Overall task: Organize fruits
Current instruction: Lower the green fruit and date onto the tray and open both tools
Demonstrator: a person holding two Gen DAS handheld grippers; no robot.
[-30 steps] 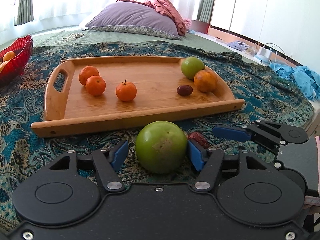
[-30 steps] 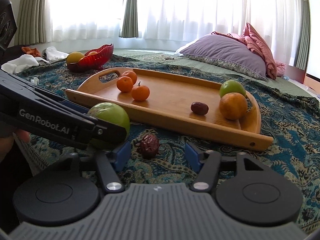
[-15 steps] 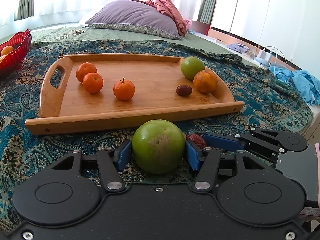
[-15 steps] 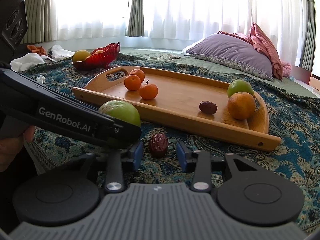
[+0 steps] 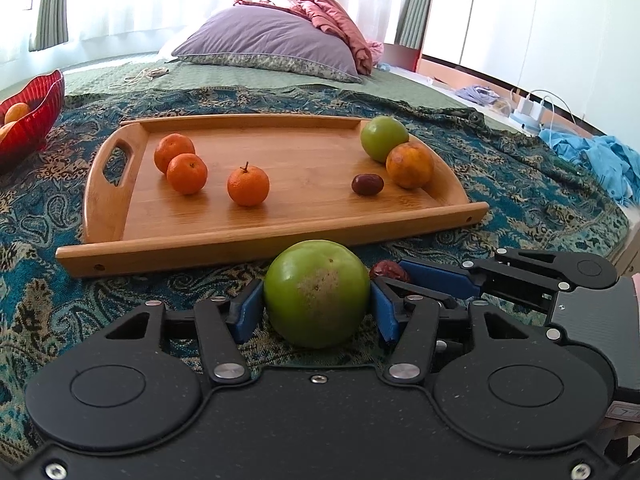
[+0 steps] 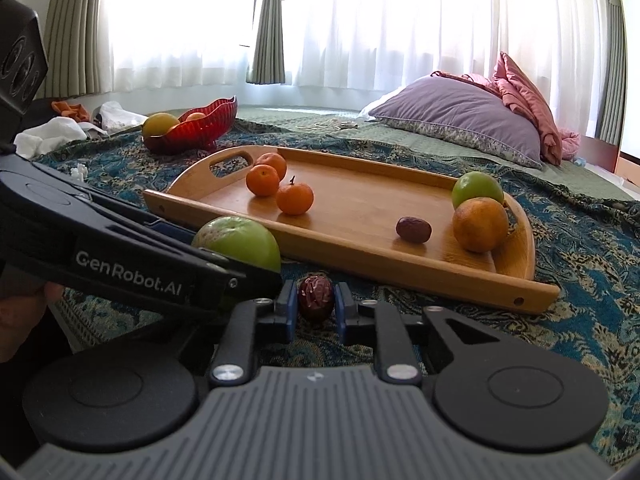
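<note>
Tools: left tool point(image 5: 316, 312) clamped on a green apple point(image 5: 317, 293); right tool point(image 6: 316, 314) has just closed, pads pressing a red date point(image 6: 316, 298).
Position: both fruits low on the patterned blanket point(image 5: 540, 184), just in front of the tray point(image 5: 280, 236), side by side and nearly touching.
Likely reason: each is gripped across its middle for lifting over the rim.
Tray: three tangerines point(image 5: 248, 185) sit left; an apple, orange and date sit right, suggesting sorted groups.
Beyond: red bowl point(image 6: 200, 132) with fruit.
</note>
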